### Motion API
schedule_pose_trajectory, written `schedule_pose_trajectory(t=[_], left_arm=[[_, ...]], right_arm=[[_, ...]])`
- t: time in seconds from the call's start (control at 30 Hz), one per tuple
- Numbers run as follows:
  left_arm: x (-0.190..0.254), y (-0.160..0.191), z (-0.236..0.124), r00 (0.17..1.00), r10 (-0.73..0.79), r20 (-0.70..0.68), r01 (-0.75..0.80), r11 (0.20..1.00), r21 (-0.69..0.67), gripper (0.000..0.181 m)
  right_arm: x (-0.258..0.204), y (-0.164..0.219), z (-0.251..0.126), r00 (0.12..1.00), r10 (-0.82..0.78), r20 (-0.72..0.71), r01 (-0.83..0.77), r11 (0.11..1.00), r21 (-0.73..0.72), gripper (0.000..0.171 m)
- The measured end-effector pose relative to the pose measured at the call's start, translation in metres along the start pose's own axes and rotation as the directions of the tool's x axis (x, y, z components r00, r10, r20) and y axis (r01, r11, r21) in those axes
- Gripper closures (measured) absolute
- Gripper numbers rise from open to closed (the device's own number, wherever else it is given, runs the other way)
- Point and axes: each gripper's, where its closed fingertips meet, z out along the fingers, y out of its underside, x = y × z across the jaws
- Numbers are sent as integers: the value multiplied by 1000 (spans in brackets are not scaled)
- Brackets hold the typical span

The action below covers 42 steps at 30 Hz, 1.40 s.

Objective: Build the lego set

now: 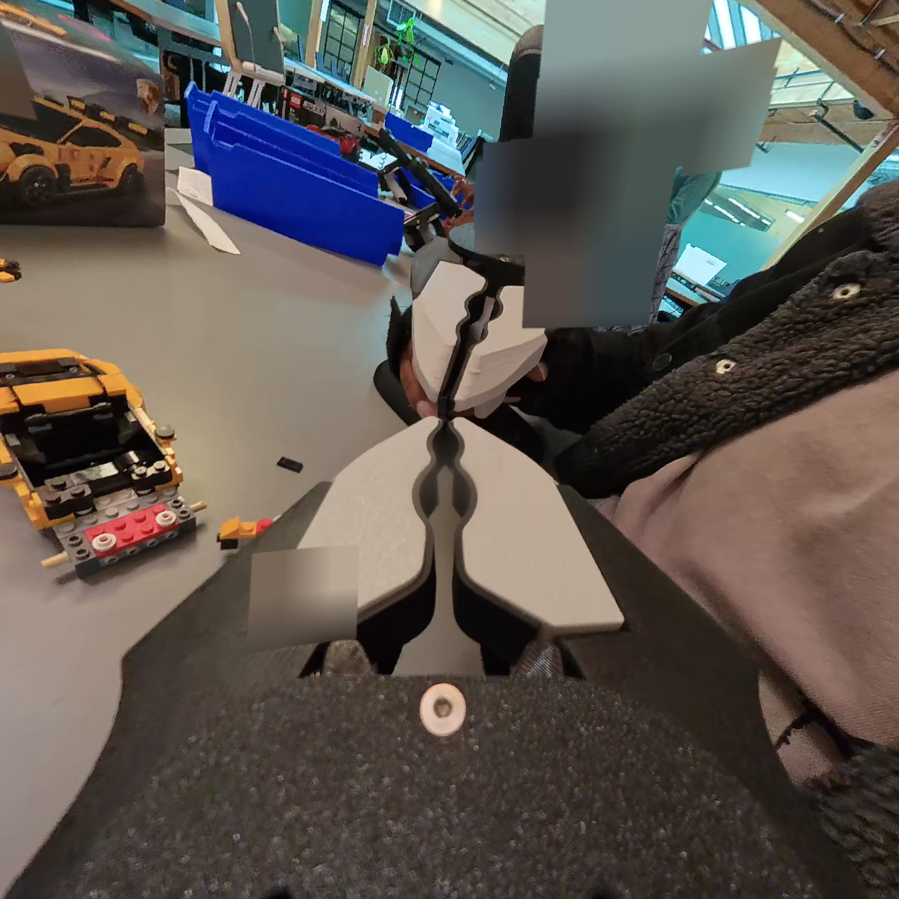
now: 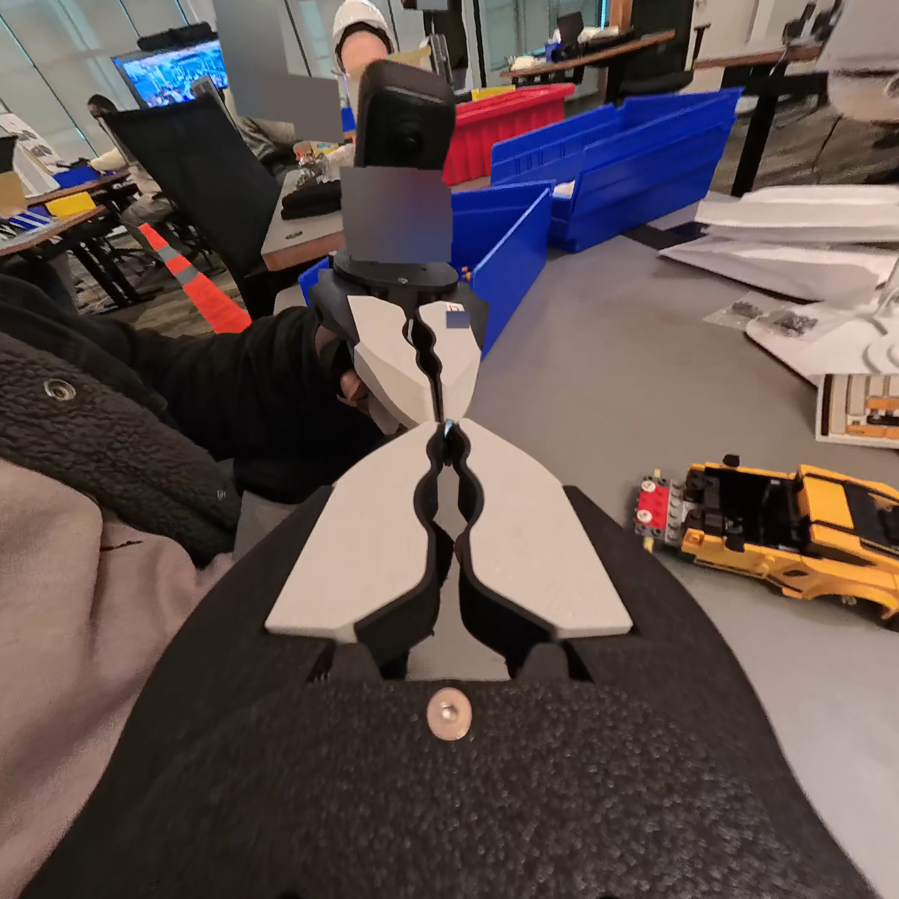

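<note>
My left gripper [image 1: 443, 428] and my right gripper [image 2: 448, 432] meet tip to tip above the near table edge, in front of the person's dark jacket. The right gripper is shut on a small black lego piece [image 2: 448, 434], which also shows at its tips in the left wrist view [image 1: 443, 404]. The left gripper is shut, with its tips against that piece; I cannot tell whether it pinches anything. The part-built yellow lego car [image 1: 73, 438] stands on the grey table [image 1: 253, 340], roof open, red plate at its end. It also shows in the right wrist view [image 2: 802, 525].
A loose black piece [image 1: 289, 464] and a small orange-and-red subassembly [image 1: 241, 530] lie near the car. The lego box [image 1: 73, 146] and blue bins [image 1: 292, 180] stand at the back. An instruction booklet [image 2: 856, 413] and paper bags [image 2: 802, 243] lie nearby. Both grippers' tips are close together, under 4 cm apart. Both grippers' tips are roughly 20 cm from the part-built yellow lego car [image 1: 73, 438]. My right wrist view [image 2: 775, 516] looks at it from another angle.
</note>
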Motion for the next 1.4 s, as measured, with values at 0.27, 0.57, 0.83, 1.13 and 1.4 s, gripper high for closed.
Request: schedule_pose_trajectory(t=[0.27, 0.57, 0.83, 1.13, 1.4], left_arm=[[-49, 30, -15, 956, 122, 268, -73, 980, -185, 181], [-73, 61, -20, 904, 221, 365, -81, 929, -362, 181], [-77, 70, -19, 898, 235, 371, -72, 912, -404, 180], [-79, 71, -18, 899, 227, 375, -63, 914, -400, 180], [-81, 67, -19, 887, 237, 395, -72, 918, -389, 180]], right_arm=[[18, 58, -2, 999, -18, 48, 31, 958, -286, 169], [17, 118, 2, 971, -87, 223, 208, 770, -603, 169], [31, 129, 0, 972, -81, 219, 211, 708, -674, 168], [43, 116, -5, 979, -147, 139, 202, 732, -651, 156], [53, 102, -3, 982, -71, -173, -53, 781, -622, 132]])
